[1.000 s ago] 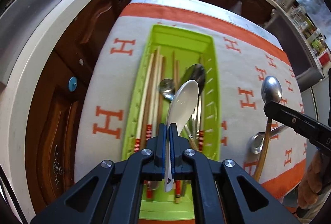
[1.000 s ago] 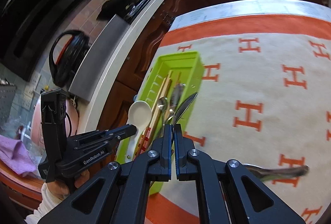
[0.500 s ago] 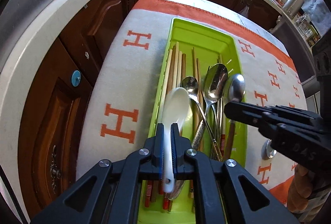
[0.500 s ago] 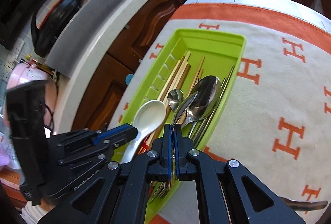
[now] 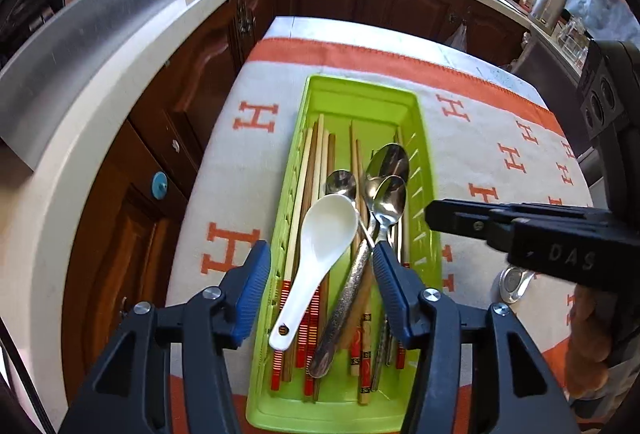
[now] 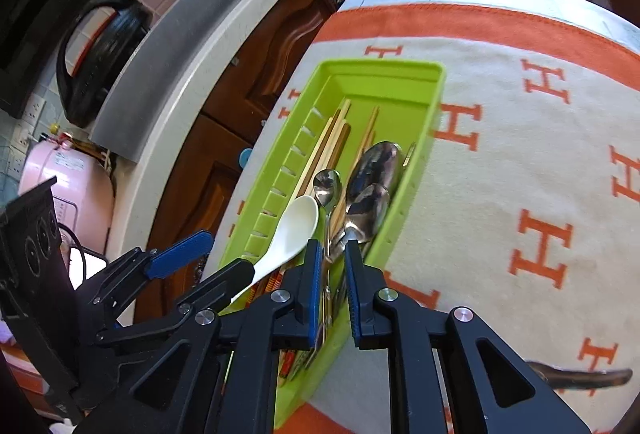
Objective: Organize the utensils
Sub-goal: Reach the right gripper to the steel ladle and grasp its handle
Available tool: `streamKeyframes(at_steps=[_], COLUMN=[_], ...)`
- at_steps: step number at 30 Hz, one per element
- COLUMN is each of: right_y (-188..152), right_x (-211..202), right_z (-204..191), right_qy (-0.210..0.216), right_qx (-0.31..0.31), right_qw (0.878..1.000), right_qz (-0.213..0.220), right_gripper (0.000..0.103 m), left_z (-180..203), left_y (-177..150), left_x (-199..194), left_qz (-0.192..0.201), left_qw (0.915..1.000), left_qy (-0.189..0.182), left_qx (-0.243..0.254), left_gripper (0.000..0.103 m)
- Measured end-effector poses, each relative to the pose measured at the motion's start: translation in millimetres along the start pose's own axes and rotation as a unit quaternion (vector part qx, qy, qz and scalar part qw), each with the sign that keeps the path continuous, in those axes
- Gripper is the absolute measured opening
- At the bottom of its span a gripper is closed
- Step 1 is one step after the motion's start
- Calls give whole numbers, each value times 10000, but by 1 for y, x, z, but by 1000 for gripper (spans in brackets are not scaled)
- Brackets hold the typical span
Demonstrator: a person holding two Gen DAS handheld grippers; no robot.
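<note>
One metal spoon (image 5: 514, 280) lies out on the orange-and-cream cloth (image 5: 492, 137), to the right of the green tray (image 5: 362, 89). From my left camera only its bowl shows, just past the underside of my right gripper (image 5: 434, 211). In my right camera its handle (image 6: 584, 376) runs left to right along the near right edge, so I judge its long axis lies across my fingers, not along them. My right hand is plainly the nearer one: the spoon sits on that side, and the tray stands between it and my left gripper (image 5: 320, 274).

Inside the tray, the white ceramic spoon (image 5: 320, 258) rests on the chopsticks (image 5: 316, 161) with its bowl far and its handle near and to the left. Two large metal spoons (image 5: 386, 177) lie just right of it, bowls far, one overlapping the other. A smaller one (image 5: 340, 183) peeks out beyond the white bowl.

My left gripper is spread wide, its blue pads on either side of the white spoon's handle and touching nothing. My right gripper (image 6: 332, 274) has a narrow gap between its pads; a spoon stem shows in that gap, but I judge it loose, not pinched.

To fetch the stray spoon I expect to swing my right hand right and near, and turn it so the fingers cross the handle.
</note>
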State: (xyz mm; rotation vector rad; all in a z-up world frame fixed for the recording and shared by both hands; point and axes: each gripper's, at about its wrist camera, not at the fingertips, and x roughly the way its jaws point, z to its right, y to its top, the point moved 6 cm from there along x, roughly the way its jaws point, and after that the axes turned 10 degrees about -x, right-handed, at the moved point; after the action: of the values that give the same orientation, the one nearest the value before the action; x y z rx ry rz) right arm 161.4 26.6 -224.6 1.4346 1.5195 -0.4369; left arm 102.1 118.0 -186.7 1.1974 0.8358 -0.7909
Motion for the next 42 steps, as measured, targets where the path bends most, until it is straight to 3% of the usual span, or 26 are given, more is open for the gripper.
streamKeyframes(at_steps=[6, 10, 12, 17, 22, 26, 34, 42], right_y=[-25, -51, -67, -104, -130, -143, -162, -154], right_x=[-43, -70, -86, -115, -131, -133, -120, -103], right_z=[19, 39, 52, 85, 110, 124, 150, 155], right_qy=[26, -52, -142, -253, -313, -416, -477, -491], right_qx=[235, 412, 522, 899, 1206, 1338, 1570, 1581], right_qw=[9995, 9987, 9979, 9943, 9902, 9878, 9841, 9828], right_qz=[205, 291, 356, 506, 638, 681, 686, 822], right_gripper=[12, 12, 12, 22, 24, 25, 26, 26], left_z=[17, 38, 48, 80, 102, 113, 126, 128], left_y=[-10, -19, -22, -33, -41, -47, -56, -52], left_x=[-14, -19, -19, -23, -20, -12, 5, 11], left_qz=[121, 159, 144, 141, 127, 66, 50, 261], left_qw=[9999, 9995, 9993, 9981, 9973, 9977, 9981, 9989], left_qy=[-78, -175, -243, -498, -626, -611, -576, -347], left_qx=[58, 193, 253, 341, 363, 301, 201, 152], left_gripper=[63, 65, 71, 82, 90, 102, 102, 102])
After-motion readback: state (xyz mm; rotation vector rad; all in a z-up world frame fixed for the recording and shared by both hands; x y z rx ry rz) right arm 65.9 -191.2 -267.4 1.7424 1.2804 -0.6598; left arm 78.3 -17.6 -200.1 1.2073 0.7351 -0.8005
